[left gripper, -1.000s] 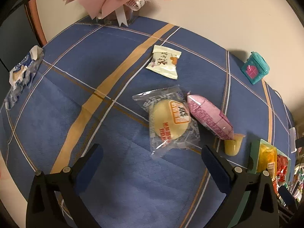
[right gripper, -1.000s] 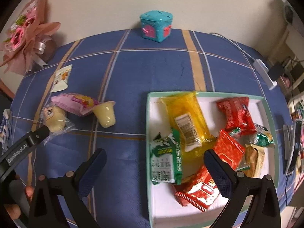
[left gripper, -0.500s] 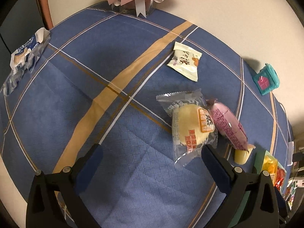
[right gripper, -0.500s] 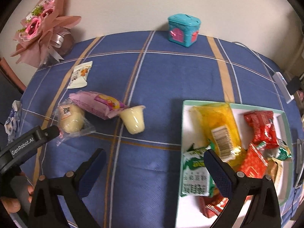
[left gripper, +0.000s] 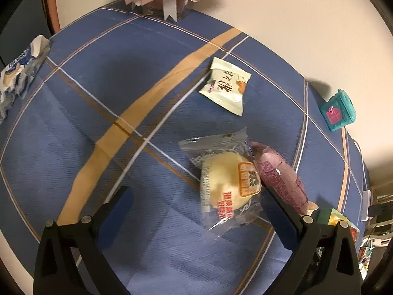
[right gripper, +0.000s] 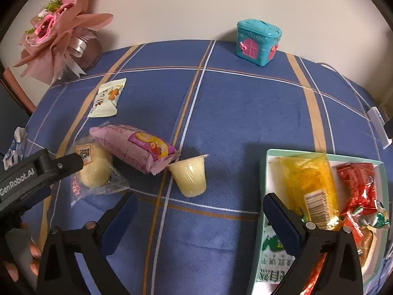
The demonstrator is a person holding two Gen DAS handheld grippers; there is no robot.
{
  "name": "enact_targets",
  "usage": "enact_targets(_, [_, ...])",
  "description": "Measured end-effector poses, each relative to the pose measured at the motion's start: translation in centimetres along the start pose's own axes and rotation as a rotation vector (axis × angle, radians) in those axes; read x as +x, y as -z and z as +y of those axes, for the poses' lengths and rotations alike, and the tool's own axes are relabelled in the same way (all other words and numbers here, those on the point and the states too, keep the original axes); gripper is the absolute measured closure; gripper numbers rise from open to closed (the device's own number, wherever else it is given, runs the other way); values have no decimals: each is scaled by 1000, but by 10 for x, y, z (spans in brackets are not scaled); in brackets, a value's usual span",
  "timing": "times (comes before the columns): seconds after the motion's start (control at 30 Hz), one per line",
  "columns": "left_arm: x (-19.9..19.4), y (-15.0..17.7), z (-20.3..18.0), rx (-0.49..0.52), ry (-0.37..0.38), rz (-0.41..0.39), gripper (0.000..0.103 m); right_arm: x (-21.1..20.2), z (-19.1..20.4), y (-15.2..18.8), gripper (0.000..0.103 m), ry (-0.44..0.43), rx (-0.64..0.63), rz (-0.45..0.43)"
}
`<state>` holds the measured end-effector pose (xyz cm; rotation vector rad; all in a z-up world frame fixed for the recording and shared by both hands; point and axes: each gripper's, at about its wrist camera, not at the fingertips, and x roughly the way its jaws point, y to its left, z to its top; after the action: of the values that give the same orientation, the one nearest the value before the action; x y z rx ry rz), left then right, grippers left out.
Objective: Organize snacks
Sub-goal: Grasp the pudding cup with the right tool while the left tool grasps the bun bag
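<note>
Your round pale-yellow bun in a clear plastic wrapper lies flat on the blue plaid tablecloth, touching the long pink-purple snack packet at its right side; your left gripper hangs over it with its jaws spread wide and nothing between them, the right finger just beside the bun's wrapper, the left finger well clear on bare cloth; further off, near the wall, a small cream sachet with an orange print lies alone; a crumpled blue-and-white wrapper sits at the cloth's left edge.

From your right wrist camera, a small clear cup of yellow jelly lies tipped on its side, its rim touching the end of the pink-purple packet; your right gripper is likewise wide open and empty, hovering above the cloth near the cup; its right finger overlaps the mint-rimmed white tray, where a yellow translucent packet, red wrappers and a green-and-white packet are piled together; a teal house-shaped box with pink doors and a pink paper bouquet stand by the wall.
</note>
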<state>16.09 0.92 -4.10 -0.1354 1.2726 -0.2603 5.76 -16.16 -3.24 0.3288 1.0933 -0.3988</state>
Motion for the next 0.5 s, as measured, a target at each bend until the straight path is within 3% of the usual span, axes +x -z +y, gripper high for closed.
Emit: enact_targets(0.5, [34,-17,-15,23,-5,34,0,42,6,-15,15,-24,3,32])
